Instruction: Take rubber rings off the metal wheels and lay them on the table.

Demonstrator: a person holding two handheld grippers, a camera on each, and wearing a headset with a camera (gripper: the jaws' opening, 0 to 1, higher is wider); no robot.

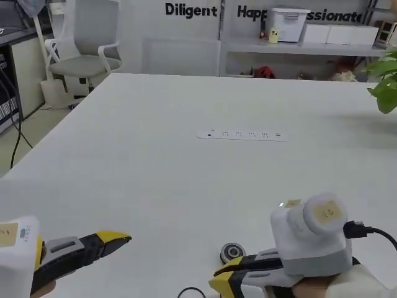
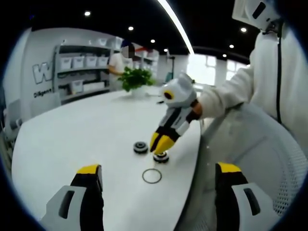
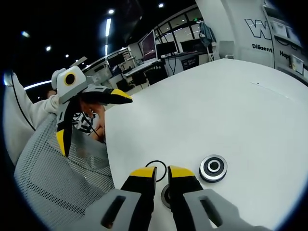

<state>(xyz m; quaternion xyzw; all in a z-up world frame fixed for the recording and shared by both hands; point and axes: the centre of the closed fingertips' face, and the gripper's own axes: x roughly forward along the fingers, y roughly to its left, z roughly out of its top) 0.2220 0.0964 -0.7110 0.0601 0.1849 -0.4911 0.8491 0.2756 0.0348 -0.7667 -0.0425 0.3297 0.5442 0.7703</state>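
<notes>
Your left gripper (image 3: 92, 120) holds its jaws wide apart and empty. Your right gripper (image 3: 162, 173) has them almost together over a metal wheel (image 3: 166, 195) at the bottom centre of the right gripper view; I cannot tell if rubber is between them. A second wheel (image 3: 213, 168) sits just right of it. I judge the wheels heavy and stiff, the rings thin, soft and stretchy, so pinch at the rim. One rubber ring (image 2: 151, 176) lies on the table (image 3: 231, 106). The lidded box (image 1: 289, 25), upper right in the head view, hides its content.
</notes>
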